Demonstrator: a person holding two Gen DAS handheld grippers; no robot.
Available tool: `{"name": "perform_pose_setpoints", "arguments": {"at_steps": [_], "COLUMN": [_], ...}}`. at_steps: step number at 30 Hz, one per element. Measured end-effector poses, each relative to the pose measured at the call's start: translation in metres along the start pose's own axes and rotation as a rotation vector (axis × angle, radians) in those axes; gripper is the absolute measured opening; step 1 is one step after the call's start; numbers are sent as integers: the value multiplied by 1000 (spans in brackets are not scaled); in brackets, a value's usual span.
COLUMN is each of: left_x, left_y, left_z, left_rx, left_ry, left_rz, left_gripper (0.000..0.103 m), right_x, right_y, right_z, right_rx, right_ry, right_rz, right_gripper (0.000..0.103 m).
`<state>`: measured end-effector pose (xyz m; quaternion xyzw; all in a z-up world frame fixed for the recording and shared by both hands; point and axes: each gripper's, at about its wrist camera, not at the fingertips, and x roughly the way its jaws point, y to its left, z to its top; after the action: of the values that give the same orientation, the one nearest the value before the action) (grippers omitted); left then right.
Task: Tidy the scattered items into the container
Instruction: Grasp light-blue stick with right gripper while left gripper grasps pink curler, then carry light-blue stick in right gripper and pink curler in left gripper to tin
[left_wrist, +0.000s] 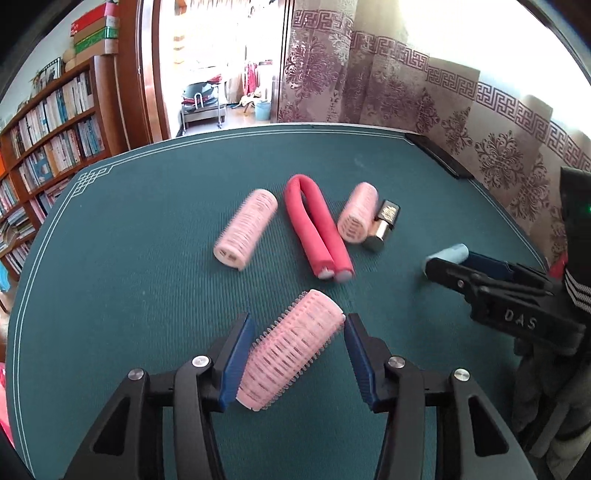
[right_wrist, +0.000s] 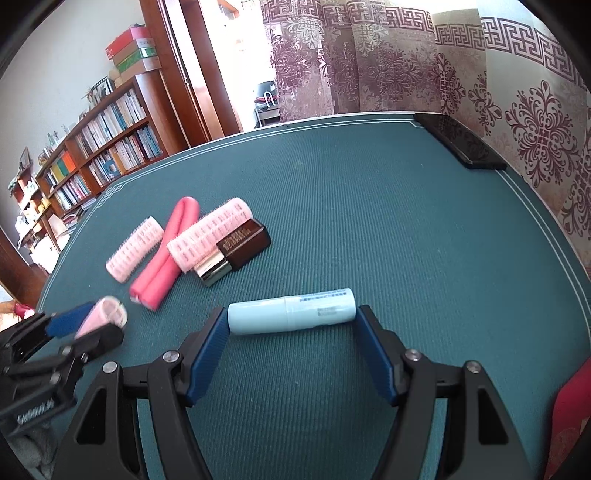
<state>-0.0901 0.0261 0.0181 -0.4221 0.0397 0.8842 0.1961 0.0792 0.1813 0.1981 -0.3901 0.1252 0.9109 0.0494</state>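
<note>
The left tool (left_wrist: 300, 356) clamps a light, hollow pink plastic hair roller (left_wrist: 290, 349) across its bristly, crushable middle. The right tool (right_wrist: 291, 334) pinches a pale blue, smooth, probably slippery plastic tube (right_wrist: 291, 311) end to end; gripping across its body looks surer.

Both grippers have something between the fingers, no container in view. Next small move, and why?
Probably lift the left gripper straight up: its blue pads look closed on the bristly pink plastic hair roller, which lies skewed between them over the green table mat. The right gripper brackets the pale blue tube end to end; contact is unclear.
</note>
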Motion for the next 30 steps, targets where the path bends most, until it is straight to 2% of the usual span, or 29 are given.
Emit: {"name": "perform_pose_setpoints", "arguments": {"at_steps": [4,12,23,30], "left_x": [-17,-36,-55,-61], "left_y": [7,-1,-50,-100], "left_z": [-18,-38,-37,-32], "left_rx": [-54,-100,-38,48], "left_ry": [7,-6,-23,-20], "left_rz": [-36,-47,-85,-130], "left_gripper": [52,52,52,52], "right_x": [-13,-51,-124,-175], "right_y": [0,-7,-20,-46], "right_z": [-13,-46,-68,-79], "right_rx": [16,59,102,123], "right_ry": [8,10,-88,-182], "right_rz": [5,12,18,-39], "right_gripper": [73,73,73,73]}}
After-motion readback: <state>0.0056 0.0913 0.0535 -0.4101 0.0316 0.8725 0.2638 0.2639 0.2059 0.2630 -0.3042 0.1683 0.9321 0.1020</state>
